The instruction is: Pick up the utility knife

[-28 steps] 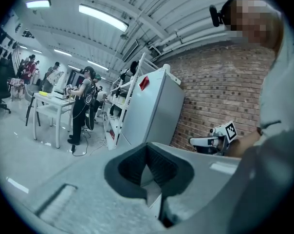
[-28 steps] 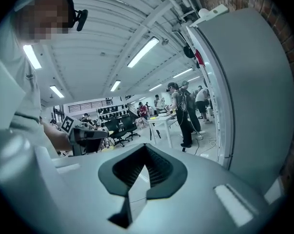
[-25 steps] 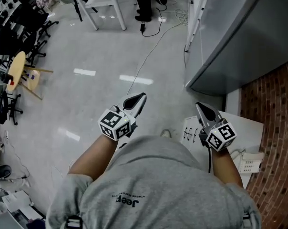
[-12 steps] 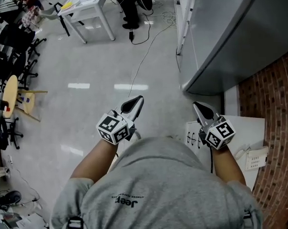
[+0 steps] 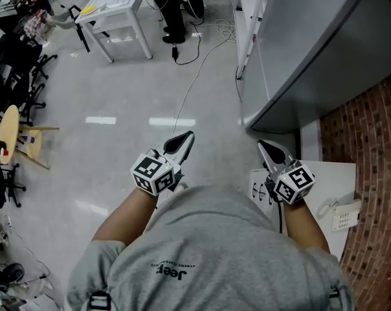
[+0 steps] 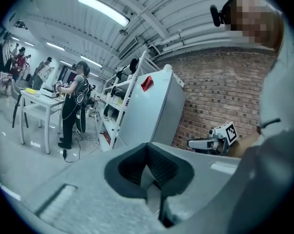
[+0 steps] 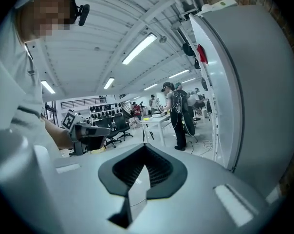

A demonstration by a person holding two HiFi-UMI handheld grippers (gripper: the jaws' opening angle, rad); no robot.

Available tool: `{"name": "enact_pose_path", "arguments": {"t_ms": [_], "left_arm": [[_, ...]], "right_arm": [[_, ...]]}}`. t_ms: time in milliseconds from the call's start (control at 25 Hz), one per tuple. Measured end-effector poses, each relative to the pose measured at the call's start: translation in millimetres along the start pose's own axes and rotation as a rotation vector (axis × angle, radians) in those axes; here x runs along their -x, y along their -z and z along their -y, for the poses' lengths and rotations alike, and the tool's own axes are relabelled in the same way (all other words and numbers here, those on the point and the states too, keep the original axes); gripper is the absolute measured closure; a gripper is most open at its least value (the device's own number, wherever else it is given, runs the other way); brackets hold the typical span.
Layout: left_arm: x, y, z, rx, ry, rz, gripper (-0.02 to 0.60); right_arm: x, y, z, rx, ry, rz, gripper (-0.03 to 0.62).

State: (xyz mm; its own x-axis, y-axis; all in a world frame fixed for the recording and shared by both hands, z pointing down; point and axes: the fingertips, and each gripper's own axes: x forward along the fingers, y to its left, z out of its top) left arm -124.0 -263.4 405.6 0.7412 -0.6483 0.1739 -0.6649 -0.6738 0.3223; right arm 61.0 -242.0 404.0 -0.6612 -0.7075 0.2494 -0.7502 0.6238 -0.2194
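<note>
The person in a grey shirt (image 5: pixel 208 251) holds both tools out in front, over the pale floor (image 5: pixel 118 167). The left gripper (image 5: pixel 184 137) has its jaws closed together with nothing between them. The right gripper (image 5: pixel 268 148) is the same, closed and empty. Off to the right a tall grey cabinet (image 5: pixel 312 50) stands by a brick wall (image 5: pixel 377 141), with a white telephone (image 5: pixel 341 217) nearer the person. A white table (image 5: pixel 121 5) stands well ahead. The utility knife shows in no view, so I cannot tell where it lies.
</note>
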Motion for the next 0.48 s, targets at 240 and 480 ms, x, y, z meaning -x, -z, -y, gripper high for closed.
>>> {"name": "enact_pose_path", "arguments": {"t_ms": [240,480], "left_arm": [[-2.5,0.0,2.3,-0.002,0.004,0.003,0.583],[-6.5,-4.2,0.5,0.016,0.017,0.01,0.344]], "right_arm": [[2.4,4.2,7.3,-0.01,-0.001,-0.01,0.585],[0.3,0.1,11.0,-0.012,-0.004,-0.007,0.585]]}}
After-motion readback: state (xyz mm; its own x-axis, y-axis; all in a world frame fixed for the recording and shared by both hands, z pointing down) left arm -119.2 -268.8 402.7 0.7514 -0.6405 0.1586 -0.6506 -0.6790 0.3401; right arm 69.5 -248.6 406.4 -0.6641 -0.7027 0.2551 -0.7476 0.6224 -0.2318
